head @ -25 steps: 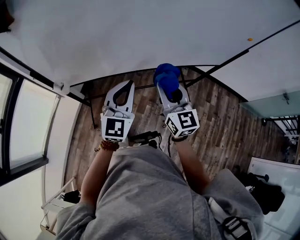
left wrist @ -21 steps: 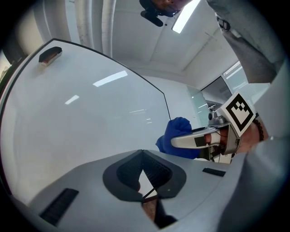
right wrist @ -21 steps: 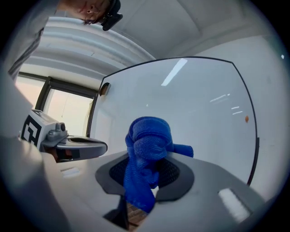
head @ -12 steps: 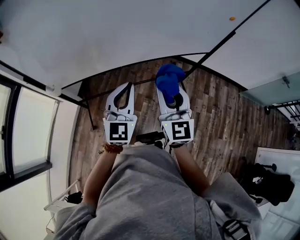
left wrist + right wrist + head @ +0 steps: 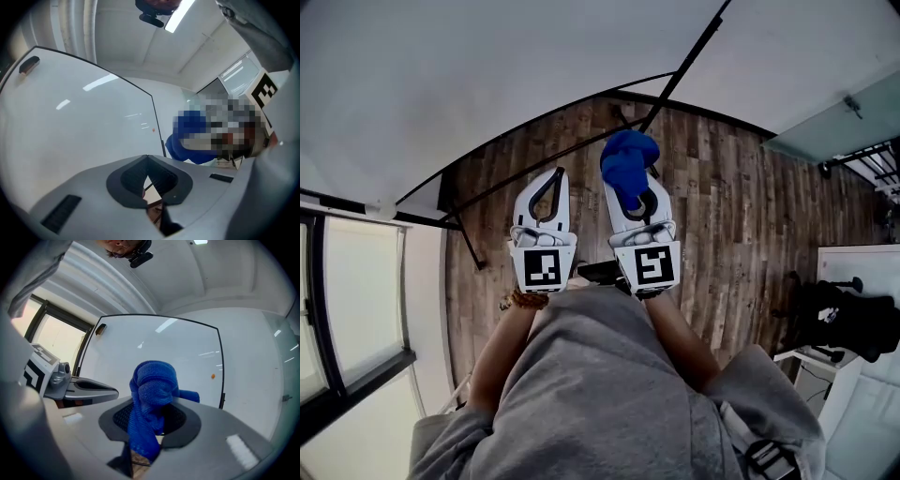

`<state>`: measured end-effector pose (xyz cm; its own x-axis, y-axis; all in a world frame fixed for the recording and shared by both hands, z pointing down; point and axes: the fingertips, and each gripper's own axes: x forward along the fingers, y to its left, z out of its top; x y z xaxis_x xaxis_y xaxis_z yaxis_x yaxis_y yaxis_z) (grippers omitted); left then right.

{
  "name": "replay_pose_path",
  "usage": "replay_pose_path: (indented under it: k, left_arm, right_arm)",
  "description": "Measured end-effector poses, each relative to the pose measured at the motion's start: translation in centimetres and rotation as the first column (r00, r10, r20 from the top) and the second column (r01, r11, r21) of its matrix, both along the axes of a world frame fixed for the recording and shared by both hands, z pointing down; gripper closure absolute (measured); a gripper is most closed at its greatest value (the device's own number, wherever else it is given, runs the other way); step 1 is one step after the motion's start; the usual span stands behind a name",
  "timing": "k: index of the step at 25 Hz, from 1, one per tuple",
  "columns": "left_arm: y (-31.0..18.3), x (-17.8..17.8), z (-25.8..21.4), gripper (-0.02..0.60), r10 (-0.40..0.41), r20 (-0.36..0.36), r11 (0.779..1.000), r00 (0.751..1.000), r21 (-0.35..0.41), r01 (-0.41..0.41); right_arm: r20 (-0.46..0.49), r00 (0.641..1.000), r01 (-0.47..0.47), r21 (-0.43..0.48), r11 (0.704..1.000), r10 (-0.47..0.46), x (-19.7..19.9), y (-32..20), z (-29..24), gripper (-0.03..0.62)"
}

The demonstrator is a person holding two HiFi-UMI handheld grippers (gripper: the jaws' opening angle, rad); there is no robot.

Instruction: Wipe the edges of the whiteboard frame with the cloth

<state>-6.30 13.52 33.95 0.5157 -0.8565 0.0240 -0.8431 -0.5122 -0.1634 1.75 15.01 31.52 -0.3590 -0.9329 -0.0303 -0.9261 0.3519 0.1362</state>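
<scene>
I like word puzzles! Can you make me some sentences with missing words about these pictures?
The cloth is the colour ____.
The gripper holding it is the person's ____ one.
The left gripper is shut and holds ____.
The whiteboard has a thin frame coloured ____.
Missing words: blue, right, nothing, black.

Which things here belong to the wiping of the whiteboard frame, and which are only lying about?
For the job: blue cloth, clamped in the right gripper; black whiteboard frame.

Lying about: dark bag at the right; orange dot on the board; left gripper, shut and empty.
</scene>
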Motion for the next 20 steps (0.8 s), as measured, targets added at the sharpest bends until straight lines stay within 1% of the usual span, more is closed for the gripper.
replay_pose_path:
  k: [2,5,9,13,16,20]
  left_arm:
    - [0.3,1.7,0.4,0.575,0.030,0.002,1.000,1.000,-0.007,-0.030]
    - [1.0,3.7,1.0,0.575,0.076,0.024,0.997,0.997,-0.008,-0.076]
    - [1.8,5.8,1.7,0.575,0.116,0.024,0.993,0.993,-0.010,-0.116]
    - [2.2,7.5,2.4,0.575,0.137,0.014,0.990,0.990,-0.033,-0.137]
    - [2.3,8.5,2.5,0.575,0.164,0.030,0.986,0.986,-0.037,-0.163]
    - [2.4,9.5,2.5,0.575,0.190,0.021,0.981,0.981,-0.043,-0.189]
  right_arm:
    - [0.001,1.000,-0.021,-0.009,1.000,0.021,1.5,0.4,0.4,0.471]
    - [-0.008,0.999,-0.050,-0.022,0.999,0.049,3.1,0.9,1.0,0.471]
    - [-0.024,0.998,-0.059,-0.018,0.998,0.059,4.6,1.7,1.6,0.473]
    - [-0.059,0.996,-0.066,-0.016,0.998,0.065,5.9,2.6,2.1,0.473]
    - [-0.056,0.994,-0.096,-0.026,0.995,0.095,7.2,2.9,2.5,0.473]
    - [-0.065,0.989,-0.133,-0.030,0.991,0.131,8.6,3.3,2.8,0.473]
